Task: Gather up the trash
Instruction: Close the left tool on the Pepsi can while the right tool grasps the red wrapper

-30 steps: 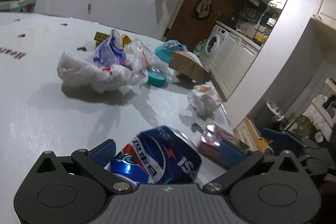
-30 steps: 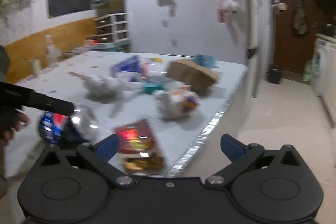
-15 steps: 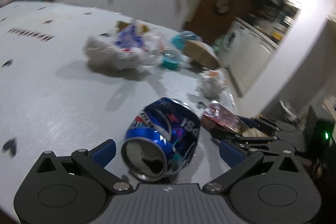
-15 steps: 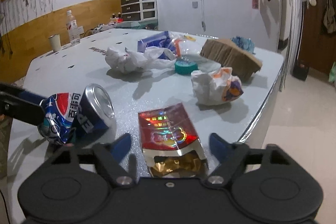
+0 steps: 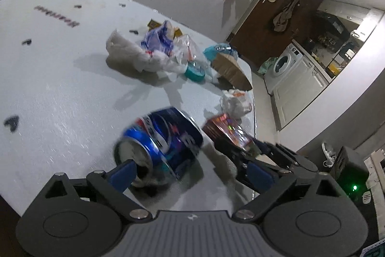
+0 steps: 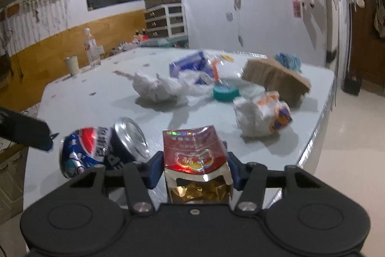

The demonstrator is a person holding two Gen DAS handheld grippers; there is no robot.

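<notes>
Right gripper [image 6: 191, 171] closing w/ red cigarette pack [image 6: 195, 155] between pads, at near edge of table [image 6: 79, 98]. Pack open, crumpled; too much squeeze = crush or slip out, poss. off edge. Left gripper [image 5: 190, 171] nearly full wide, narrowing round dented blue can [image 5: 160, 142] lying on its side, not clamped yet. Round can likely to roll or squirt out on off-centre pinch.

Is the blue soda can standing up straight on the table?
No, the blue soda can lies on its side on the table, dented.
</notes>
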